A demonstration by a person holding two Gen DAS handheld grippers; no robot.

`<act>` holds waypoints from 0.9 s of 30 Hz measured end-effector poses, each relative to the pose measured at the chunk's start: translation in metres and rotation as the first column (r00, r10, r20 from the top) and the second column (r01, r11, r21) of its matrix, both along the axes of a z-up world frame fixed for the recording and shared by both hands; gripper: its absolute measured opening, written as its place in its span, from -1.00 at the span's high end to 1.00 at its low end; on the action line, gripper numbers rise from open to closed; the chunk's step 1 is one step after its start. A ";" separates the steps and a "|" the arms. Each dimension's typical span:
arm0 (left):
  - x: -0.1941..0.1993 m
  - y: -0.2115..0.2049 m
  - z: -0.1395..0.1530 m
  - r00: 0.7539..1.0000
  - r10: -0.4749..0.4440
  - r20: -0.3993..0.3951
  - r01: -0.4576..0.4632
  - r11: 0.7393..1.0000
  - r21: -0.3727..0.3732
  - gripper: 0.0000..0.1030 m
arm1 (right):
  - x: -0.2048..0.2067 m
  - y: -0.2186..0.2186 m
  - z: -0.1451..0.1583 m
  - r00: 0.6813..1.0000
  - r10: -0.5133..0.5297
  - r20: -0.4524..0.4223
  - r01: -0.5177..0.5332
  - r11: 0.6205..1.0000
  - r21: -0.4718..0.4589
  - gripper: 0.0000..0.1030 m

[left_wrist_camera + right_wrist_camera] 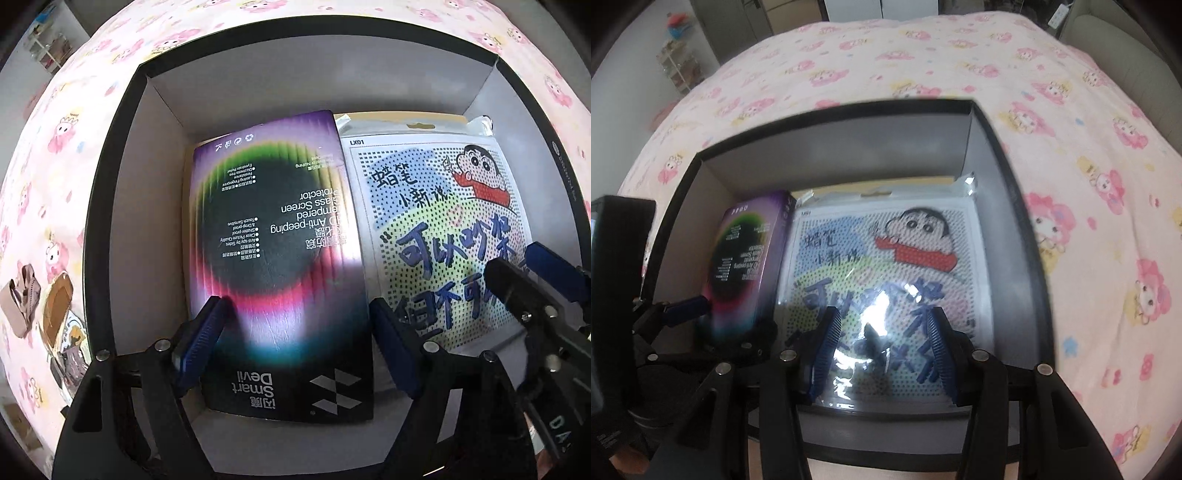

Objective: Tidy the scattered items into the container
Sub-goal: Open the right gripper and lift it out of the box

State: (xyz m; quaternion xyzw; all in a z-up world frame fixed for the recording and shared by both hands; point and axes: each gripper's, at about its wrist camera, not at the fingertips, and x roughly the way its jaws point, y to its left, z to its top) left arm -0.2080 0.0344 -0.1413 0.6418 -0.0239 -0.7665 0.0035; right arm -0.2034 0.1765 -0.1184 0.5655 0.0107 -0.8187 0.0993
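Inside the black box (pixel 110 229), the screen protector pack (pixel 280 266) is straddled by the open left gripper (pixel 295 347); the open right gripper (pixel 882 354) is hovered over the cartoon bead kit (pixel 886 258) beside it.

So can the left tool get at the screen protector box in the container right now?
Probably yes. The left tool is open, straddling the screen protector box inside the container, with nothing visibly between them; the right tool sits beside, over the cartoon packet.

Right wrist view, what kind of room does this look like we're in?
Most likely a bedroom. The black box sits on what looks like a bed, covered by a pink cartoon-print sheet. Behind it stand closet-like doors and a small shelf rack.
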 end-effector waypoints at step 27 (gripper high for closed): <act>-0.022 -0.038 0.011 0.998 -0.032 0.054 0.014 0.950 0.311 0.10 | 0.004 -0.023 -0.020 0.992 0.109 0.064 -0.112 0.993 0.047 0.13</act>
